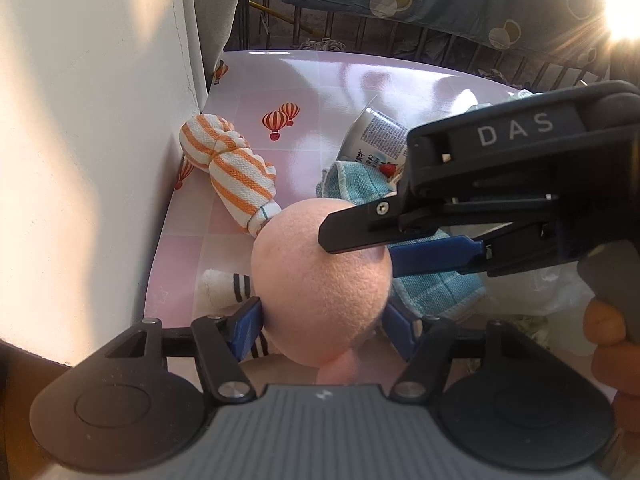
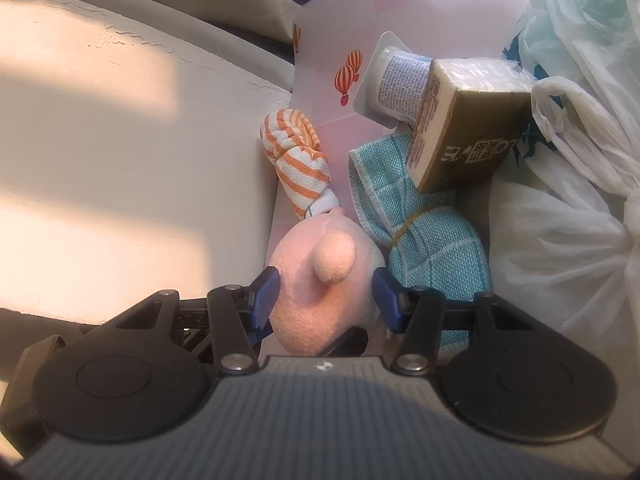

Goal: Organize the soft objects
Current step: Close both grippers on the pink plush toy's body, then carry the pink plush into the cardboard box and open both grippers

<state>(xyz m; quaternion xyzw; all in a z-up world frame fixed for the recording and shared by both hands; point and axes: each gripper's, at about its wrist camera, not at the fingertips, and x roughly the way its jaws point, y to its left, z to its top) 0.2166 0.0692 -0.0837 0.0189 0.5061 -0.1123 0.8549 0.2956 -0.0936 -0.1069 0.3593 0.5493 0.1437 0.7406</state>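
Pink plush fills the near field of both wrist views: a rounded pink plush toy (image 1: pixel 320 280) sits between the blue pads (image 1: pixel 248 320) of the left gripper (image 1: pixel 320 324), and in the right wrist view the same toy (image 2: pixel 320 292) sits between the blue pads (image 2: pixel 266 300) of the right gripper (image 2: pixel 324 304). Both sets of jaws stand about half open. The pads lie against the toy's flanks, yet whether either pair truly presses cannot be told.

Procedure, as judged: the step in hand appears to be a transfer or joint placement of the toy. Confirm one firm grip before the other releases, and squeeze at the widest part, since the fleece compresses and may slip.

The toy shows a short nap, an egg-shaped body and one small rounded nub (image 2: pixel 334 260). It rests at the near edge of the pink checked table (image 1: pixel 320 80), close to the white wall (image 1: pixel 100 140).

Beyond it lie an orange-striped knotted cloth (image 1: pixel 228 164), a blue woven cloth (image 2: pixel 420 220), a brown carton (image 2: pixel 472 132) and white plastic bags (image 2: pixel 568 220).
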